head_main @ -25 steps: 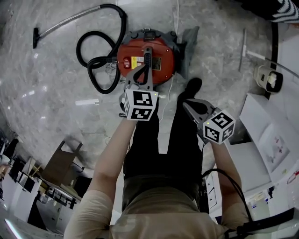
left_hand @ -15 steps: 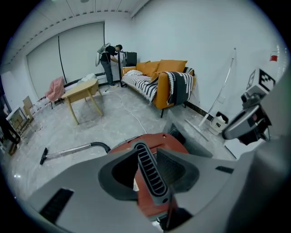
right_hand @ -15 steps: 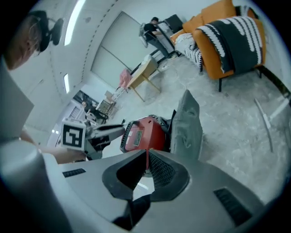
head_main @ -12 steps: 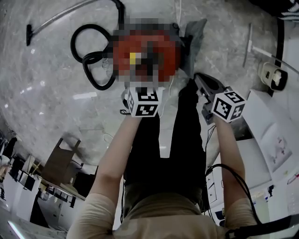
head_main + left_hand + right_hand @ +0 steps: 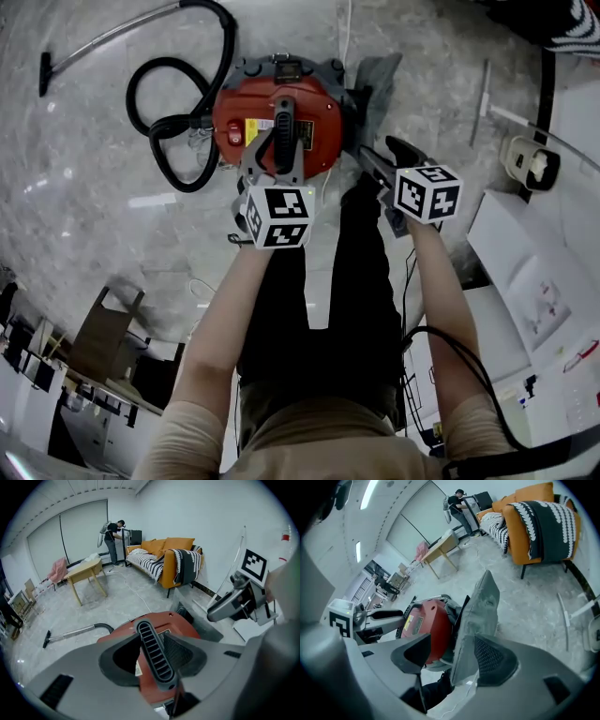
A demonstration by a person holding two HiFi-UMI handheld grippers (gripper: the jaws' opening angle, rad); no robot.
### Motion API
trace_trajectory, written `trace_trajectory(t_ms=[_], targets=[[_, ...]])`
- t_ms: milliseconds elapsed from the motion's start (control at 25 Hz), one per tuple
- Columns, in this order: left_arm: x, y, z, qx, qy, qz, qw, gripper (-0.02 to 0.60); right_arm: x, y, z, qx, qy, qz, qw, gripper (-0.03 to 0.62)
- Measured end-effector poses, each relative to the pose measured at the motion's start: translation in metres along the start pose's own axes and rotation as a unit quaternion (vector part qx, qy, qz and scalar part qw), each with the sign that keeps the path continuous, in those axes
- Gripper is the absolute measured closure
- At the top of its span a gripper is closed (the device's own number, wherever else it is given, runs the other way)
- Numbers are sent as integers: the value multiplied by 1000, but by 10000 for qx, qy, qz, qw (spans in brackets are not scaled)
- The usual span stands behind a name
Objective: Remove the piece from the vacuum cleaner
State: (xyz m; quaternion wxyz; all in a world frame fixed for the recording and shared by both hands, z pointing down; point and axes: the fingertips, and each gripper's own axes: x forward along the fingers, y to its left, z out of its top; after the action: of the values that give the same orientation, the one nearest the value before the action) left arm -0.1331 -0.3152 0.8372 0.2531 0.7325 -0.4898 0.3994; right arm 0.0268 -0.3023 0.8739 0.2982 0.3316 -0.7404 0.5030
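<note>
A red vacuum cleaner stands on the floor with a black ribbed handle across its top. My left gripper reaches over it. In the left gripper view the handle lies between the opening jaws of the left gripper, with a gap on the left side. A grey flap-like piece sticks out from the vacuum's right side. My right gripper is at it. In the right gripper view the grey piece stands between the opening jaws of the right gripper, and the left pad is clear of it.
A black hose loops left of the vacuum and ends in a metal tube. White furniture and a white device stand at the right. An orange sofa, a wooden table and a person are farther off.
The right gripper has moved forward from beside the leg to the grey piece, and its jaws have opened. The left gripper stays over the handle.
</note>
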Motion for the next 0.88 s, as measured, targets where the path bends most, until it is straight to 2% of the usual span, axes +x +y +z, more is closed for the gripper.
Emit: trace_trajectory(t_ms=[240,760,880], targets=[[2,0,-1,15,28,-39,10000,428,20,-16,23,169,-102,-212,9996,327],[6,3,-4,-26,159,-200,9997,411,54,-26,33,-237,308,-759,9964,330],[7,2,-4,83,143,-158,9997,410,53,-29,31,-380,420,-809,9951,367]])
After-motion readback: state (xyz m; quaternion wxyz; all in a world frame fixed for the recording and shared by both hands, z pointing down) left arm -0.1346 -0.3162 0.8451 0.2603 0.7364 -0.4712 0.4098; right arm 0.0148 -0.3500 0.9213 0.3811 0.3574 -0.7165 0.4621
